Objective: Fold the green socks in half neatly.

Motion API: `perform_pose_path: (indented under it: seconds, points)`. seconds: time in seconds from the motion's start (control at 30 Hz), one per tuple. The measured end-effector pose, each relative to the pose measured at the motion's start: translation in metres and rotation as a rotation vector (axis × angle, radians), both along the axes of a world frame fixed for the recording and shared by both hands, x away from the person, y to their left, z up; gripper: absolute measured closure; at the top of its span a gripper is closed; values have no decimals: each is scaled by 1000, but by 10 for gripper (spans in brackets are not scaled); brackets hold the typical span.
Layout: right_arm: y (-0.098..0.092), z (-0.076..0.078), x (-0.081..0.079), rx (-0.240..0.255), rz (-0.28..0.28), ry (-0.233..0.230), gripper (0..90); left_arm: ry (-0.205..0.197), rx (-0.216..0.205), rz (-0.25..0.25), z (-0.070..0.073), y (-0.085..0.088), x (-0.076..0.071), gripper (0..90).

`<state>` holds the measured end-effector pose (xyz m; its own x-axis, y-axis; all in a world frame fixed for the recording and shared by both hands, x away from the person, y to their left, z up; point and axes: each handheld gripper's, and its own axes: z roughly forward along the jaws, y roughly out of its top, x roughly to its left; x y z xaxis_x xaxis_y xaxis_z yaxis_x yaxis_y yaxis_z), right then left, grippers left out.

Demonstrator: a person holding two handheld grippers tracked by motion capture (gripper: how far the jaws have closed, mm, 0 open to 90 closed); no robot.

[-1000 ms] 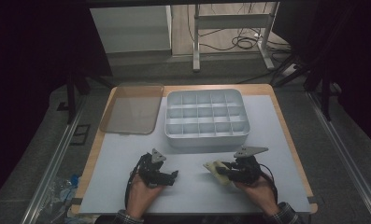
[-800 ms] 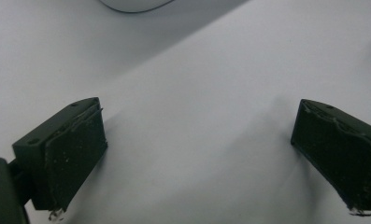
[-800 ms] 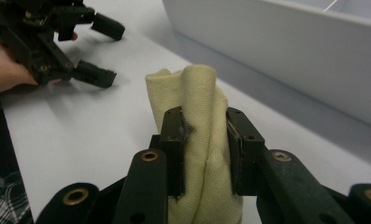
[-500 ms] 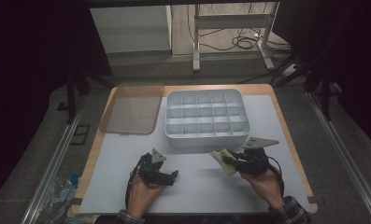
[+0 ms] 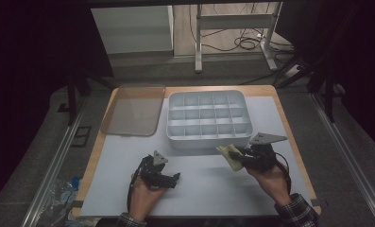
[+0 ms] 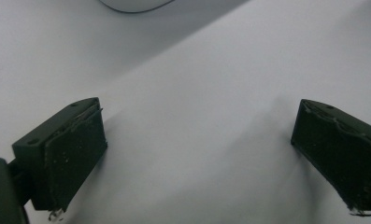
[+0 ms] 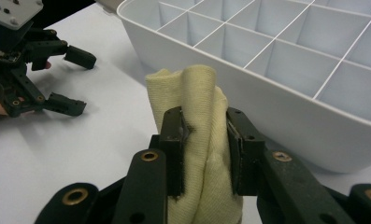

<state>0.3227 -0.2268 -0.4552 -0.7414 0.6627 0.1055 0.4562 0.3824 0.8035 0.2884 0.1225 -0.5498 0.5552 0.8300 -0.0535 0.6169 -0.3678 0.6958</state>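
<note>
Right gripper (image 7: 204,144) has the yellow cloth (image 7: 199,140) pinched tight between its jaws, bunched and upright, lifted off the table (image 5: 208,189) just in front of the tray's (image 5: 208,142) near wall, toward its right corner. Left gripper (image 5: 168,179) sits low near the table's front edge, jaws spread wide with nothing between them, well apart from the cloth.

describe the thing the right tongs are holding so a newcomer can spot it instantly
Start at the white divided tray in the middle of the table. Just off its near right corner, the right tongs are shut on a rolled cloth. It is pale yellow, soft and ribbed, unlike the hard white tray and the clear lid.
</note>
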Motion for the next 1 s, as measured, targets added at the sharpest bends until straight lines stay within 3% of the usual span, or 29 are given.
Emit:
perform_pose_path:
  seconds: [0.73,1.0]
  points:
    - [-5,25,20,-2,-35,-49,708,-2,1,-2,0,0,0,28]
    - [-6,28,30,1,-52,-50,707,-3,1,-2,0,0,0,28]
